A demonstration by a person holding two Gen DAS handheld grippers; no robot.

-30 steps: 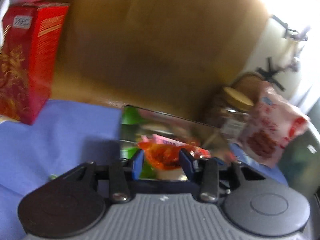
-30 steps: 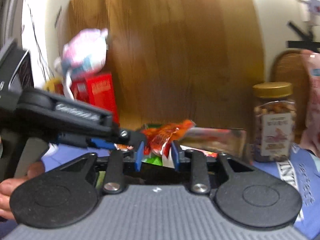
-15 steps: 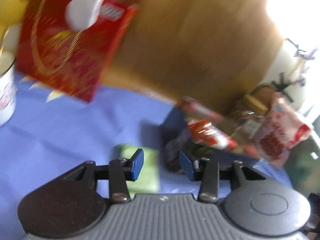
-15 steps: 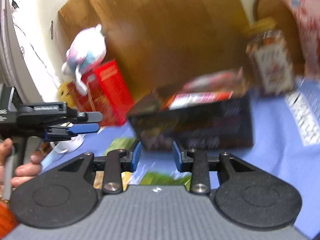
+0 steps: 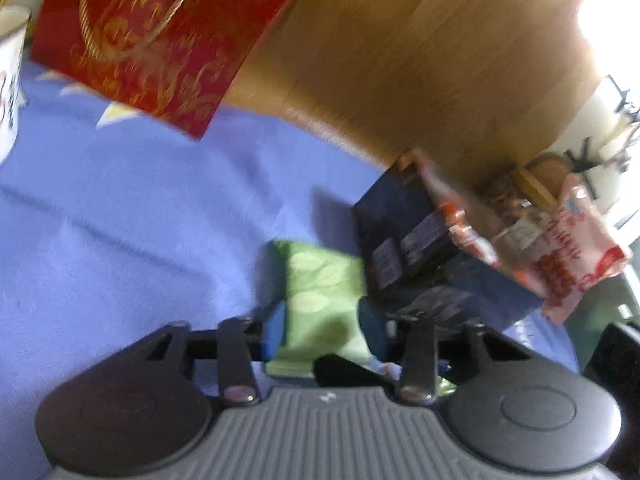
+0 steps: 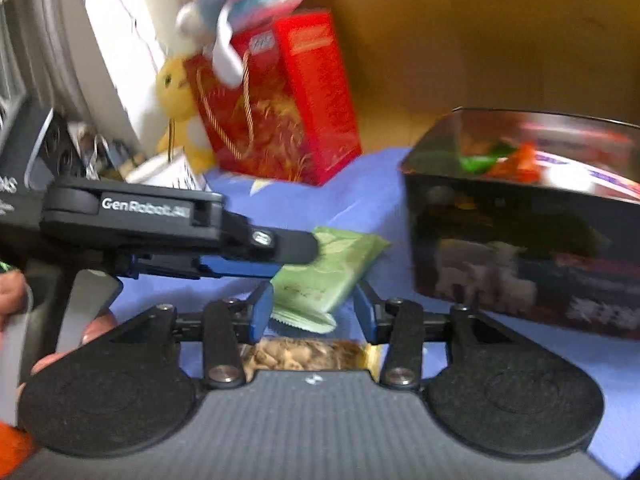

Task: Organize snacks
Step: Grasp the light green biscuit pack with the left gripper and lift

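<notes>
left wrist view: the left gripper (image 5: pixel 322 330) has come down over a green snack packet (image 5: pixel 320 292) lying flat on the blue cloth (image 5: pixel 140 220), just beside the dark tin (image 5: pixel 424 256) that already holds other snacks. the packet's near end sits between the two blue pads (image 5: pixel 275 330), and the jaws have just been closing on it. they stand narrow, close to the packet's edges, but blur makes it hard to say whether the pads press yet, so i cannot tell if it is truly gripped. to do this step well, finish the squeeze across the packet's width near its end, feel it firm, then lift before swinging over the tin's rim. a red gift bag (image 5: pixel 160 36) and a pink pouch (image 5: pixel 576 256) stand farther back, well clear.

right wrist view: the right gripper (image 6: pixel 314 310) hovers low just short of the same packet (image 6: pixel 328 268), its jaws partly spread and just opened wider, holding nothing; the packet's sealed end lies between the pads (image 6: pixel 260 312) without touching them. the left gripper (image 6: pixel 296 258) reaches in from the side, its tip over the packet. a pack of pale biscuits (image 6: pixel 304 354) lies under the right gripper. better that only one tool takes the green packet; the right one should back off or turn to the biscuits, lest the two tug against each other.
</notes>
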